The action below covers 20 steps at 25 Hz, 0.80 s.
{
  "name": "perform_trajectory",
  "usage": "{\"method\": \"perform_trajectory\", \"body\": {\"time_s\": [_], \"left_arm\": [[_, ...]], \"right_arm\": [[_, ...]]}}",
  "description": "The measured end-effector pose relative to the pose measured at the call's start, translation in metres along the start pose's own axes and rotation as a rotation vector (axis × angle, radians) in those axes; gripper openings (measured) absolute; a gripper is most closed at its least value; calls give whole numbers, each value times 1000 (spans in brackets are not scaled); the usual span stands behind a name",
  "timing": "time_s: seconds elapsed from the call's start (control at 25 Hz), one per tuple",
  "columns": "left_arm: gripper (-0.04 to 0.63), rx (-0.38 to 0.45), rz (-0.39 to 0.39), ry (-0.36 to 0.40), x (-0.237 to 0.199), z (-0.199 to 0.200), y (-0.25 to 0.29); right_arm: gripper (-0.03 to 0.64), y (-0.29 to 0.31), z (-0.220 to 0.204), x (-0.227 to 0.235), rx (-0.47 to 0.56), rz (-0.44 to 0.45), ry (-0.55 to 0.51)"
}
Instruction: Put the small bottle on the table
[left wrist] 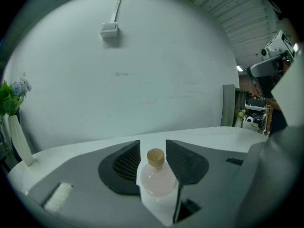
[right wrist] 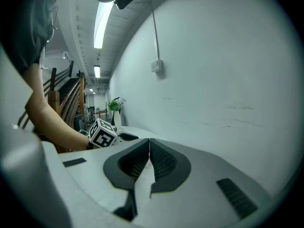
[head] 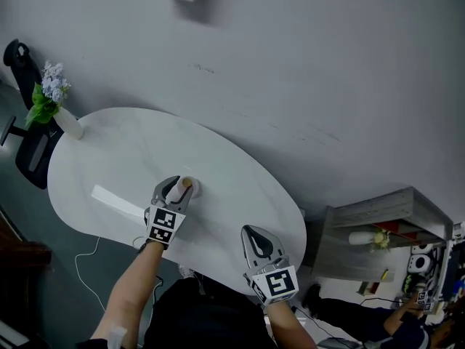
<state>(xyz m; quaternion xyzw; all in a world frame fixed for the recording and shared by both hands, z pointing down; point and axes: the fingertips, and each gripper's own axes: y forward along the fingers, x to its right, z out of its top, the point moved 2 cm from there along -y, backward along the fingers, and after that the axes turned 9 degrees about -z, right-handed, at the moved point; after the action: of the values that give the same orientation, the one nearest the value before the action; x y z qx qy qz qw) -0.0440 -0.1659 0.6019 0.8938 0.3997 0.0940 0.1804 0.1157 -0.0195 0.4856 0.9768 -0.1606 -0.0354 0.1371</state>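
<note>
Setting: grey wall behind a white oval bench, with a vase of flowers at the bench's far end.
Left hand-held gripper: jaws part-way closed, inner faces against both sides of the small bottle, just below its cork stopper.
Small bottle: clear, pinkish, round-bodied, held upright between the left jaws over the middle of the bench (whether its base already rests on the surface cannot be told).
Right hand-held gripper: jaws closed together on nothing, over the bench's near edge and well apart from the bottle.
Risk, slip: the rounded, smooth body offers the pads little flat contact, so a loose grip could let it twist or drop.
Risk, topple: releasing before the base sits flat would likely tip it, and a round bottle may roll toward the edge.
Risk, drag: one jaw brushing the body while opening or withdrawing could knock it over.
</note>
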Motion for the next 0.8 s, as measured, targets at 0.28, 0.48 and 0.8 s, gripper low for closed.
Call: {"method": "perform_trajectory", "body": {"time_s": [0.28,0.48,0.8], "left_arm": [[54,-8,55,-12,-15,7,-17],[26,0,77,-32,-27,19,-31],[8,93,101,-8,-39,64,-62]], "right_arm": [[6,8,12,-7,29,30,-12],[6,14,19,-10,42,40,-20],[6,21,30,-6,62,31,-27]]}}
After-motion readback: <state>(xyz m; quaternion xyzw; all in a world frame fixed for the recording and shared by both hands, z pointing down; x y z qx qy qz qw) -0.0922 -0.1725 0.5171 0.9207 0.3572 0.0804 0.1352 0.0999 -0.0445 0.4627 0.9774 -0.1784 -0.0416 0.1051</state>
